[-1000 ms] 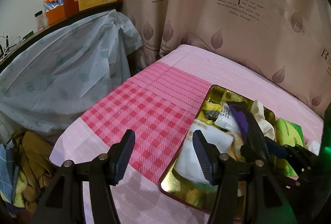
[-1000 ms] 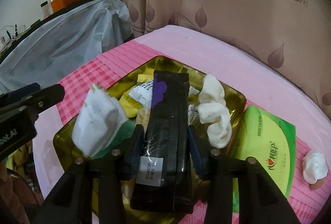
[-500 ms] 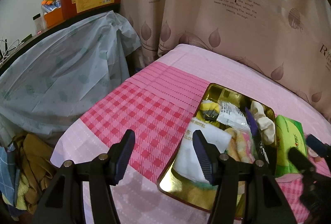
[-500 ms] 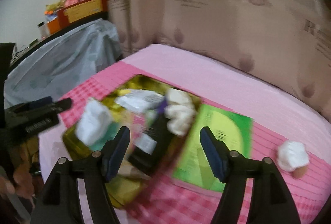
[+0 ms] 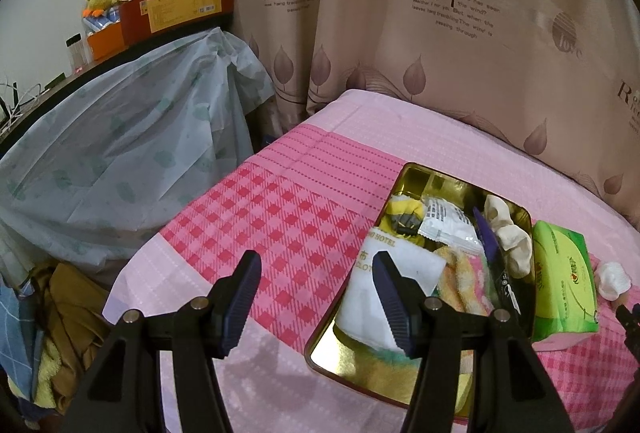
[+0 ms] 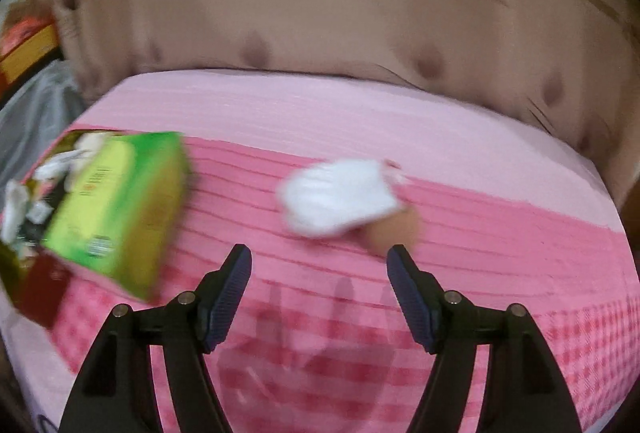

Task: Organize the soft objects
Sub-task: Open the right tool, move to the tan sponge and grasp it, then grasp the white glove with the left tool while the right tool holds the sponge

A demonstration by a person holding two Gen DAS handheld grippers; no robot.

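Left tool [image 5: 314,297] spread, empty, beside gold tray [image 5: 404,177].

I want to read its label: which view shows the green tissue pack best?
The left wrist view: the green tissue pack is sharp beside the gold tray. The right wrist view shows it larger but motion-blurred.

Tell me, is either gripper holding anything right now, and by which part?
Nothing is held. The left gripper is open over the pink cloth beside the gold tray. The right gripper is open, empty, short of the white soft thing.
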